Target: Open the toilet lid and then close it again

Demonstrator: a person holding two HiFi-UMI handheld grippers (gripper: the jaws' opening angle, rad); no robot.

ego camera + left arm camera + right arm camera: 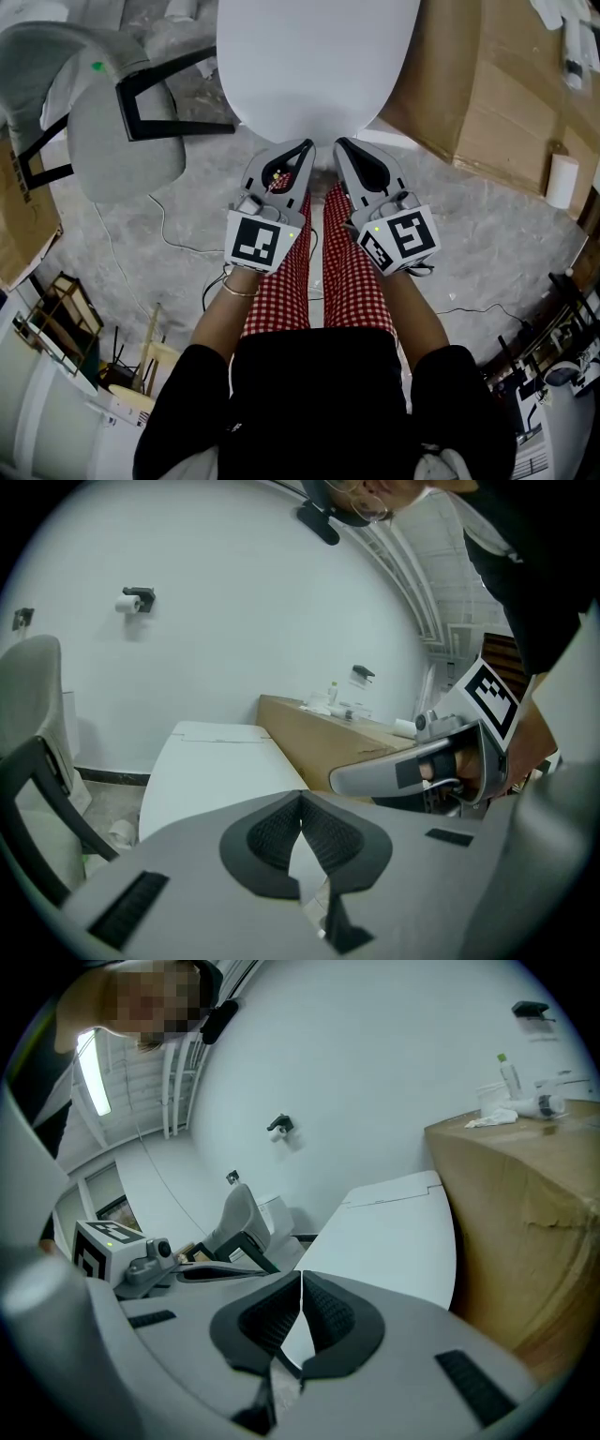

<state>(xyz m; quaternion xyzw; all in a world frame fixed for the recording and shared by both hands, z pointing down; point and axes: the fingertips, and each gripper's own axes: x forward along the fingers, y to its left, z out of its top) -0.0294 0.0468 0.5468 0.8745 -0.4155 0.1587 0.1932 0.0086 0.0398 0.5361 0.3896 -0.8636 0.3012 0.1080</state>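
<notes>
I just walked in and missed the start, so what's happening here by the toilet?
A person stands facing a toilet and holds a gripper in each hand. The toilet lid is down. The left gripper and right gripper sit side by side near the lid's front edge. Both have their jaws together with nothing between them. Neither has hold of the lid.

- The toilet lid [314, 66] is seen in plain white.
- Red-and-white check is worn on the trousers [352, 281].
- The left gripper [304, 147] and right gripper [339, 143] are done in grey, with black pads and black-and-white square markers.
- The chair [122, 150] is shown in pale grey, framed in black.
- The cardboard box [497, 84] is left brown.
</notes>
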